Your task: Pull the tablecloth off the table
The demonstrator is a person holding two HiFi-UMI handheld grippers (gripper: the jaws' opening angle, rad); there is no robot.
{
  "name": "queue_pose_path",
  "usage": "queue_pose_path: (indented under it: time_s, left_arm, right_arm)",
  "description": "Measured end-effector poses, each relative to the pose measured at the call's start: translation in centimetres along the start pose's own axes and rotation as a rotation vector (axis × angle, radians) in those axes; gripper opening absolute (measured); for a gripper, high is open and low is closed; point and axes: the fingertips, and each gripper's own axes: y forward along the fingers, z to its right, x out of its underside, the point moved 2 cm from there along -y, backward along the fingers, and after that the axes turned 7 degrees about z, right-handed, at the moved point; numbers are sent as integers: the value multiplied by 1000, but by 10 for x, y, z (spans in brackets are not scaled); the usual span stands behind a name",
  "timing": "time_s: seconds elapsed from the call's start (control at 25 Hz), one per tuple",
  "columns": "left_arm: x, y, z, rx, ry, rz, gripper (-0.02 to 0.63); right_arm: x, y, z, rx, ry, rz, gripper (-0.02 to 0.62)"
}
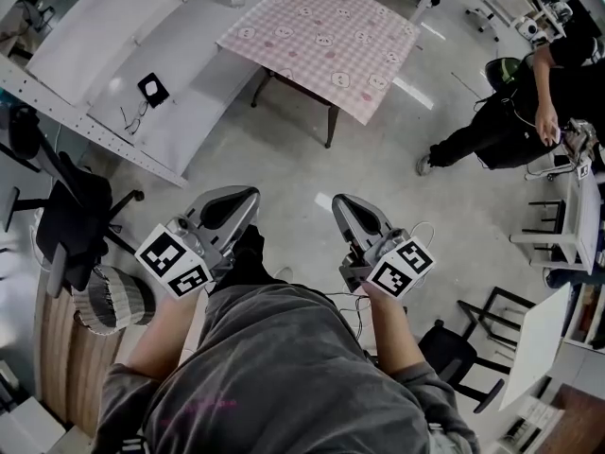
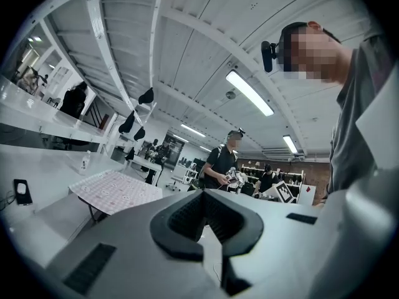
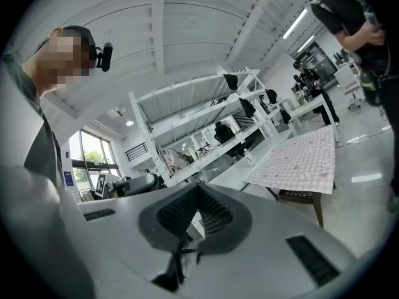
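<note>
Left tool (image 1: 248, 197) & right tool (image 1: 340, 202) are hanging at waist, jaws closed, gripping nothing, since tablecloth (image 1: 326, 36) is covering bench (image 1: 331, 126) far ahead, beyond reach.

The light is bright, even and cool, nearly colourless. Above and beyond the jaws of the left gripper (image 2: 202, 195), long ceiling lamps (image 2: 249, 93) burn to clipped white. Left of the right gripper (image 3: 197, 187) jaws, a window (image 3: 93, 157) is washed pale with daylight. In the head view, pale streaks of glare lie on the floor (image 1: 413, 93) well ahead of both jaws, and shadows are soft and short. Both gripper views are fisheye: straight beams (image 2: 187, 23) bow and the corners fall to black. The casing nearest each lens is soft, and the pads of the closed jaws are dim.
</note>
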Motion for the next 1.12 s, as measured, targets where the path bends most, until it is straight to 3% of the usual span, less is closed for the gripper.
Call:
queue_pose_path:
  time_s: [0.88,1.12]
  left_arm:
    - [-45,90,-220,59,-72,-61,-3]
    - [-57,100,-243,82,-55,-71,-2]
  right_arm:
    - [-25,202,94,87,30,-33,2]
    - [-33,227,100,96,26,-16,2]
